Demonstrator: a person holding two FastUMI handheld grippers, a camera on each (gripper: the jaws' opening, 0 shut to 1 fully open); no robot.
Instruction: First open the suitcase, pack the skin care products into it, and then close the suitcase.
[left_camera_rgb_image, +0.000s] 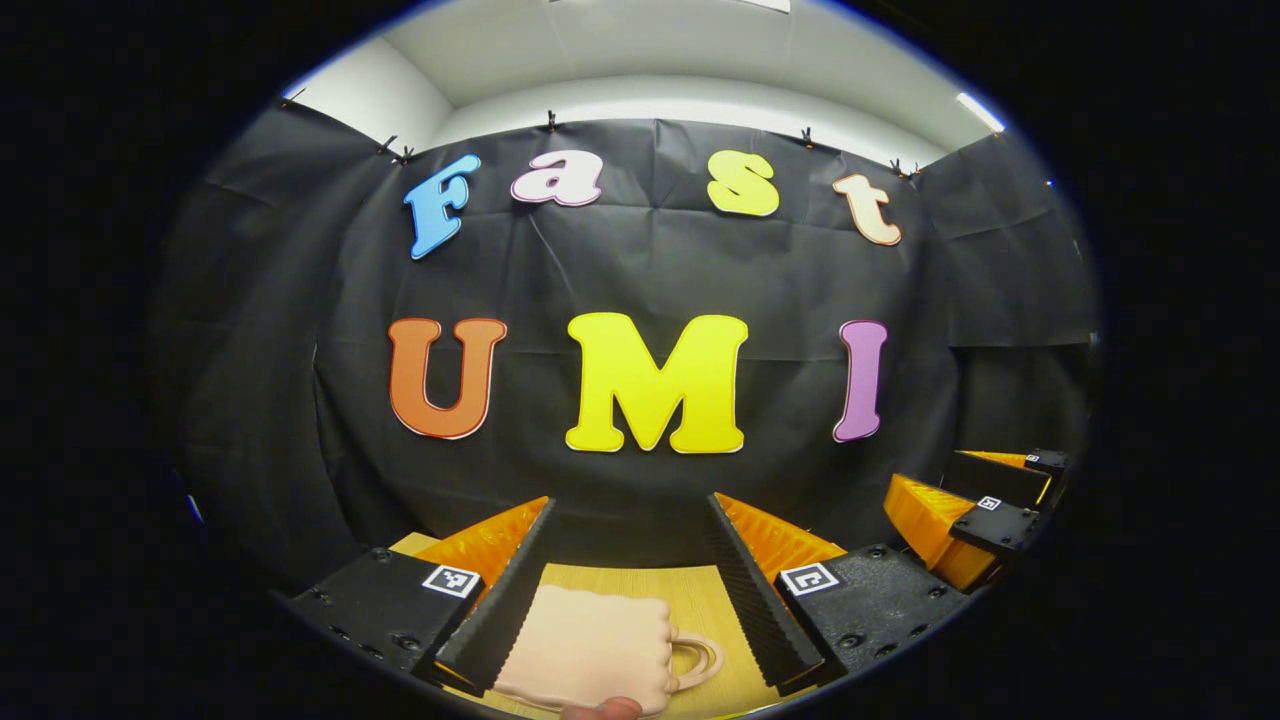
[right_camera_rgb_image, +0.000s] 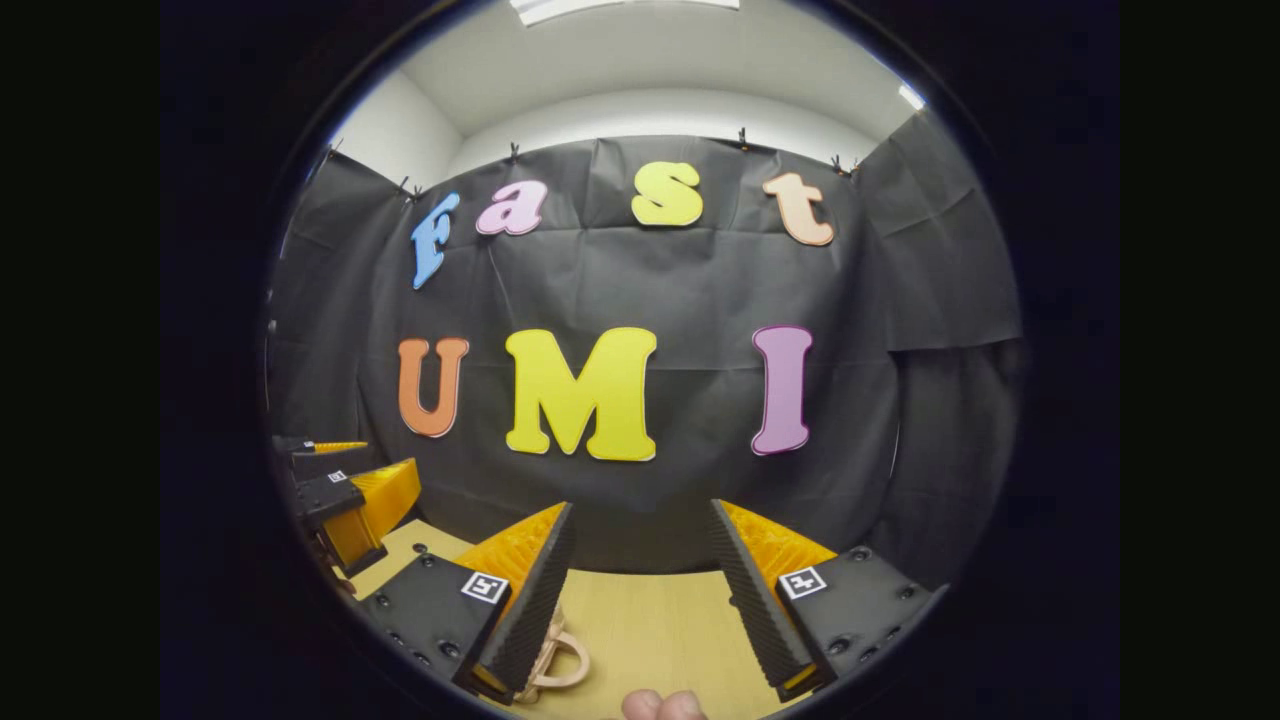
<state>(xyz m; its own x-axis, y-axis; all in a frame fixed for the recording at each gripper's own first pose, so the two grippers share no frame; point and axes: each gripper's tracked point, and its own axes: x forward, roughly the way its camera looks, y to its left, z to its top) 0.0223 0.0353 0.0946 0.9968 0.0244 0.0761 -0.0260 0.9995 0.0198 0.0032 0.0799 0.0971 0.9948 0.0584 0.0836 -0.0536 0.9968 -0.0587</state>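
Left gripper view: suitcase (left_camera_rgb_image: 590, 645) lies between left gripper's (left_camera_rgb_image: 630, 585) spread jaws.

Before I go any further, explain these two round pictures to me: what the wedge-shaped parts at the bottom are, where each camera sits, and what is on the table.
There is no robot here. A person holds a hand-held gripper in each hand, and a fisheye camera rides on each one, looking forward along its two fingers.

In the left gripper view, the left gripper shows at the bottom with its jaws wide open and nothing between them. Low between them lies a small pale pink suitcase with a loop handle, closed, on a wooden table. The right gripper shows farther off at the right edge.

In the right gripper view, the right gripper's own jaws are open and hold nothing too. The suitcase handle peeks out beside one finger, and the left gripper sits at the left edge. Fingertips show at the bottom.

I cannot see any skin care products.
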